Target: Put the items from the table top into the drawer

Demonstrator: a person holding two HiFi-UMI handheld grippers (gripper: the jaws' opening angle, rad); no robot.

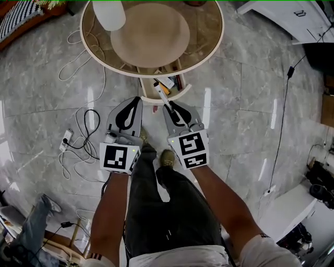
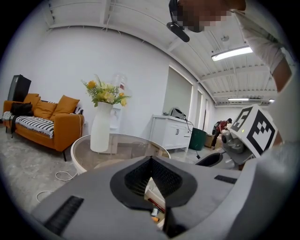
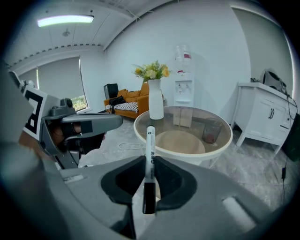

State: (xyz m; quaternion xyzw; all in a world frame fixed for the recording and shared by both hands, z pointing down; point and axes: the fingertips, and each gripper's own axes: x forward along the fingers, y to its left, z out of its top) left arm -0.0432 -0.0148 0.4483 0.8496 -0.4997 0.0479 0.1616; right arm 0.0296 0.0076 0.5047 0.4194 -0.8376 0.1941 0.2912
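An open white drawer (image 1: 155, 98) juts out from under the round glass table (image 1: 215, 43), with several small items inside it (image 1: 167, 82). A white marker with a black cap (image 1: 162, 96) (image 3: 150, 154) points toward the drawer, and my right gripper (image 1: 169, 106) (image 3: 150, 163) is shut on it just in front of the drawer. My left gripper (image 1: 136, 100) (image 2: 151, 161) hangs beside it at the left, shut with nothing in it. A slit below its tips shows the drawer's contents (image 2: 156, 206).
A white vase of flowers (image 1: 108, 13) (image 3: 155, 105) and a glass cup (image 3: 212, 131) stand on the table. Cables and a power strip (image 1: 67, 138) lie on the floor at the left. A white cabinet (image 1: 292, 18) is at the far right. My feet are below the grippers.
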